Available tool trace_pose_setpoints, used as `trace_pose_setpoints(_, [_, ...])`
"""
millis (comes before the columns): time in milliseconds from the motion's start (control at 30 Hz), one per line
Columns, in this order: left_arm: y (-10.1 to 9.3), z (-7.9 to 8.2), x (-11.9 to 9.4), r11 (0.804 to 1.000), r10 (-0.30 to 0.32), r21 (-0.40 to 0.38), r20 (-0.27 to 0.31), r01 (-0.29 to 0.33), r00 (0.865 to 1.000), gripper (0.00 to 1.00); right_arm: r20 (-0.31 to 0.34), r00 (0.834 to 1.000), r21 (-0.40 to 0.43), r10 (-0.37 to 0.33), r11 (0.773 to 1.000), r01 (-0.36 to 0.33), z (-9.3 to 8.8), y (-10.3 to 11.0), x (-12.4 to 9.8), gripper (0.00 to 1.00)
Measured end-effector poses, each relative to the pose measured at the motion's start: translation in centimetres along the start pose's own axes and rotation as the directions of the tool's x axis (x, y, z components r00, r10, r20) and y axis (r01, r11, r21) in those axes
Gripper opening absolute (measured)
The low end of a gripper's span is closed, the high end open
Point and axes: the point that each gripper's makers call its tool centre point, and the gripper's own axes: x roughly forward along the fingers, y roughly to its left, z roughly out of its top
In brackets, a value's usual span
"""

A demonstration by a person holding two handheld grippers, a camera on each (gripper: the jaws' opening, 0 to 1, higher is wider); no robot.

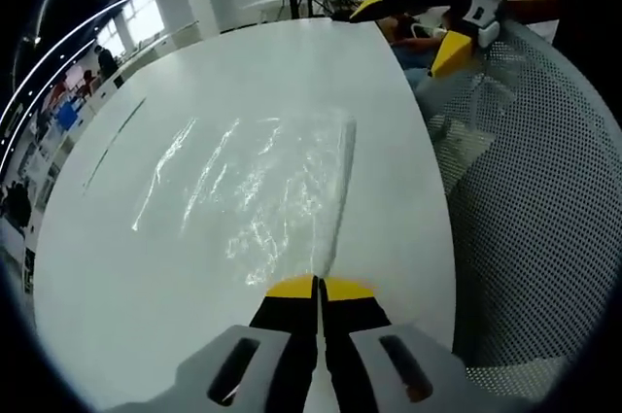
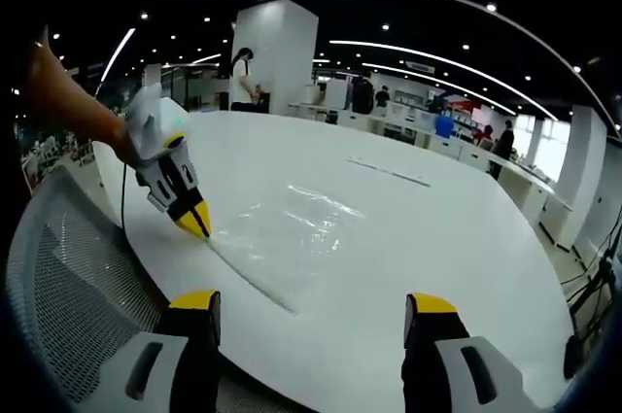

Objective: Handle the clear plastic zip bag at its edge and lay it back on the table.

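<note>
A broad white tabletop [image 1: 243, 83] is stretching away from both cameras, with an office hall spreading behind it. In the right gripper view a white pillar [image 2: 277, 53] is standing beyond the far edge, a person [image 2: 241, 78] is standing just left of it, and rows of ceiling lights are running overhead. A grey mesh chair [image 1: 544, 209] is sitting against the right edge of the tabletop in the left gripper view; in the right gripper view it is lying at the near left.

The clear plastic zip bag [image 1: 258, 189] is lying flat on the tabletop, crinkled and catching the light, close to the edge beside the chair.

The left gripper [image 1: 319, 289] is pressing its yellow-tipped jaws together on the near edge of the bag; in the right gripper view its tips are touching the bag's left corner. The right gripper [image 2: 313, 304] is hovering over the near rim of the tabletop with its jaws spread wide apart, gripping nothing.
</note>
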Motion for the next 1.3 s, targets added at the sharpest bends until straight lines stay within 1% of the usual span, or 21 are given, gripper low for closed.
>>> trace_pose_setpoints(200, [-0.2, 0.1, -0.5, 1.000, -0.002, 0.004, -0.006, 0.002, 1.000, 0.00, -0.015, 1.000, -0.020, 0.020, 1.000, -0.020, -0.1, 0.4, 0.0, 0.80])
trace_pose_setpoints(400, [-0.1, 0.4, -1.2, 1.000, 0.004, 0.016, -0.004, -0.003, 1.000, 0.00, -0.040, 0.997, -0.066, 0.058, 0.996, -0.061, -0.1, 1.2, 0.1, 0.79])
trace_pose_setpoints(500, [-0.1, 0.5, -1.4, 1.000, 0.005, 0.021, -0.002, -0.005, 1.000, 0.00, -0.045, 0.997, -0.073, 0.069, 0.995, -0.072, 0.1, 1.3, 0.1, 0.78])
trace_pose_setpoints(633, [0.0, 0.6, -1.4, 1.000, 0.005, 0.022, 0.000, -0.005, 1.000, 0.00, -0.041, 0.996, -0.081, 0.080, 0.993, -0.083, 0.6, 1.4, 0.1, 0.76])
trace_pose_setpoints(800, [-0.2, 1.0, -1.8, 1.000, 0.007, 0.028, 0.005, -0.007, 1.000, 0.00, -0.042, 0.994, -0.097, 0.097, 0.990, -0.100, 1.4, 1.7, 0.1, 0.74])
trace_pose_setpoints(1033, [0.0, 1.5, -2.6, 0.999, 0.019, 0.045, 0.008, -0.019, 1.000, 0.00, -0.035, 0.993, -0.151, 0.109, 0.982, -0.113, 2.7, 2.0, 0.3, 0.73])
trace_pose_setpoints(1300, [0.3, 2.1, -3.5, 0.998, 0.030, 0.062, 0.009, -0.031, 1.000, 0.00, -0.044, 0.991, -0.187, 0.126, 0.973, -0.132, 3.4, 2.2, 0.6, 0.68])
